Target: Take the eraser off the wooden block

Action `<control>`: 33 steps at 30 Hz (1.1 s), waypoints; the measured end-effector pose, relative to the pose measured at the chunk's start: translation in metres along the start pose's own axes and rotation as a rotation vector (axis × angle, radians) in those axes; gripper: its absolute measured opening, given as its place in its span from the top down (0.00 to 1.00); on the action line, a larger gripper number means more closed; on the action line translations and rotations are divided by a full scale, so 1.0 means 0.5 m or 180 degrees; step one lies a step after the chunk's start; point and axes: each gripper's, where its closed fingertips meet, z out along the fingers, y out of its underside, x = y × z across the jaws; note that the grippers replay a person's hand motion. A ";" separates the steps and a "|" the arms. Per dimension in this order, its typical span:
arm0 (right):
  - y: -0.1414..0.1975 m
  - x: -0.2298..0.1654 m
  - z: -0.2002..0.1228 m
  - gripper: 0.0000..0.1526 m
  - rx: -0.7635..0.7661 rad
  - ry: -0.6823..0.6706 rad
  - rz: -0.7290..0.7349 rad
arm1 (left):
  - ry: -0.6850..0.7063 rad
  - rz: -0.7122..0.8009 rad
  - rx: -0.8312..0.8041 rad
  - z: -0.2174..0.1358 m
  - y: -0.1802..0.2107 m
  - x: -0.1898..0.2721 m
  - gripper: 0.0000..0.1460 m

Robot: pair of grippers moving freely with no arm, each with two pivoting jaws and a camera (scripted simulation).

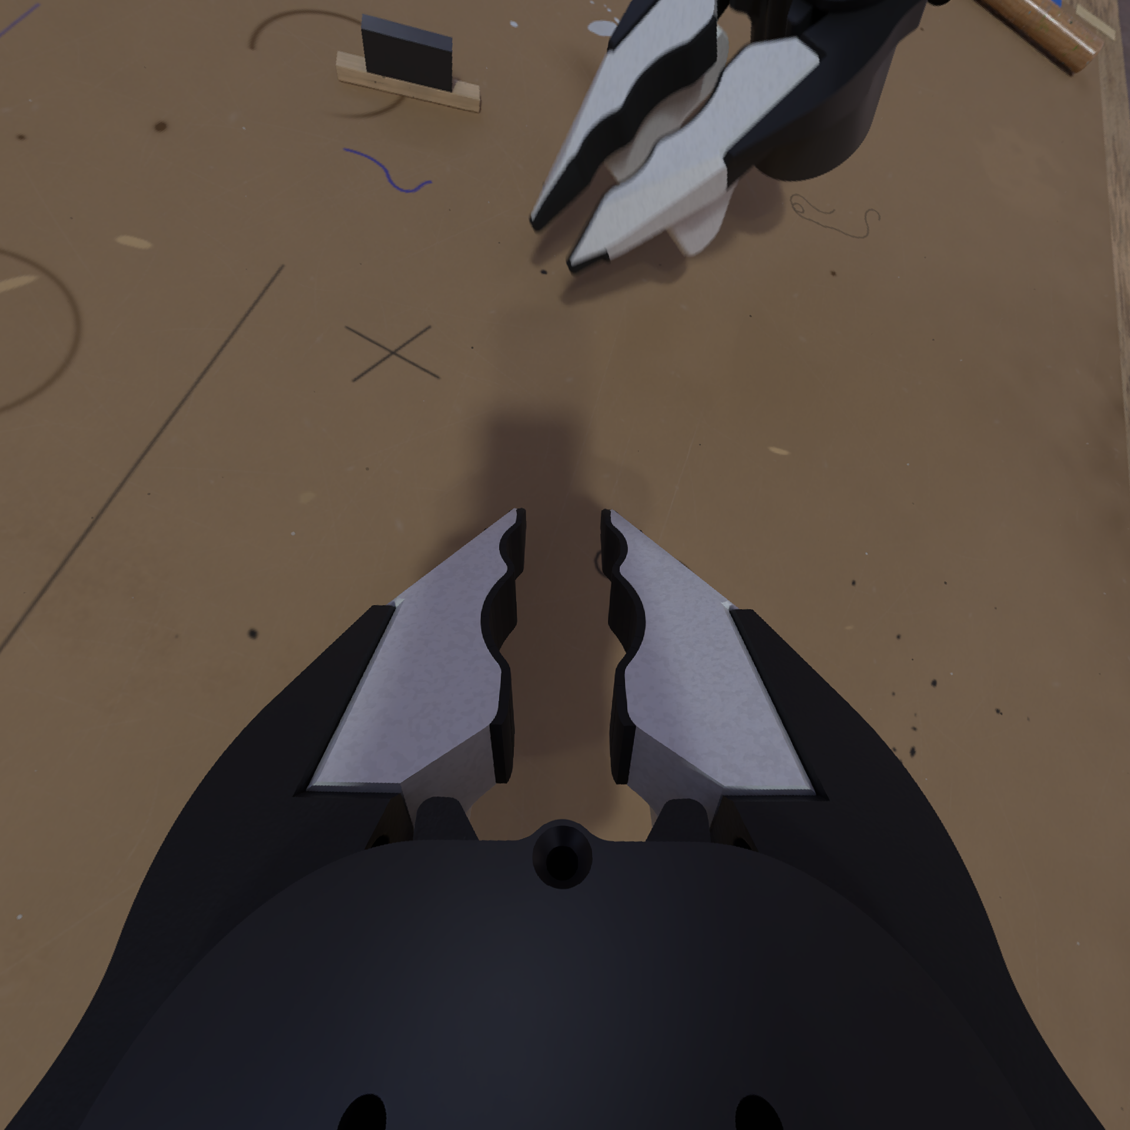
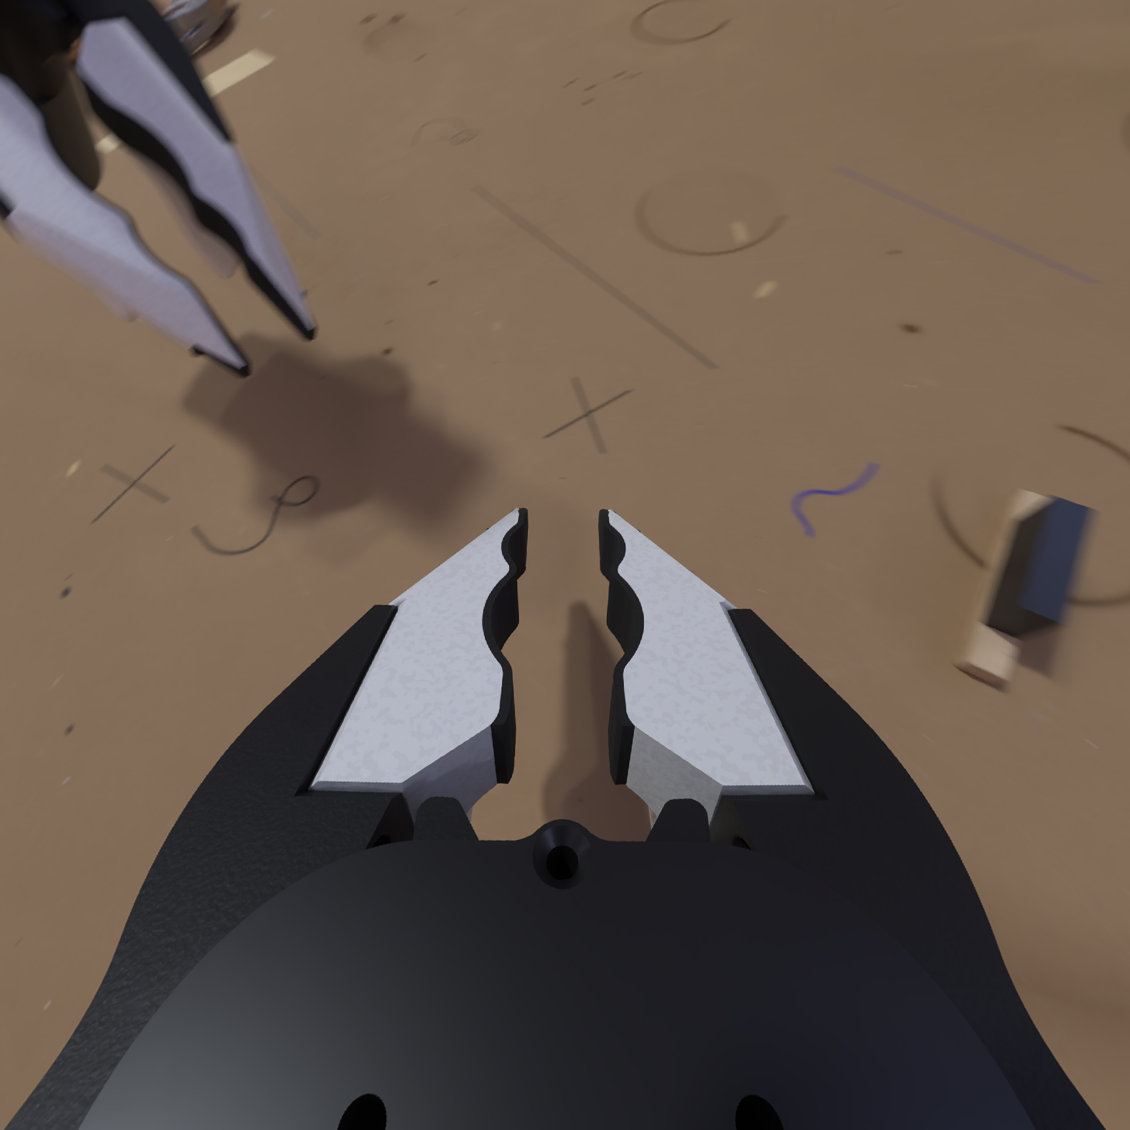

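Note:
A dark, nearly black eraser (image 1: pixel 406 52) stands on edge on a thin pale wooden block (image 1: pixel 408 82) at the far upper left of the left wrist view. In the right wrist view the eraser (image 2: pixel 1048 562) and the wooden block (image 2: pixel 993 654) sit blurred at the right edge. My left gripper (image 1: pixel 562 513) is open and empty, well short of the block. My right gripper (image 2: pixel 562 513) is open and empty, with the block off to its right. The right gripper also shows in the left wrist view (image 1: pixel 553 244), to the right of the block. The left gripper shows at the upper left of the right wrist view (image 2: pixel 278 351).
The brown work surface (image 1: pixel 795 428) bears pencil crosses, lines, circles and specks. A wooden dowel (image 1: pixel 1039 30) lies at the top right corner. A lighter wooden strip (image 1: pixel 1116 183) runs along the surface's right edge.

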 end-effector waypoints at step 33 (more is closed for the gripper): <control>0.033 0.314 -0.011 0.93 -0.0443 0.1621 0.0719 | 0.0221 -0.0172 0.0104 0.007 -0.001 -0.048 0.83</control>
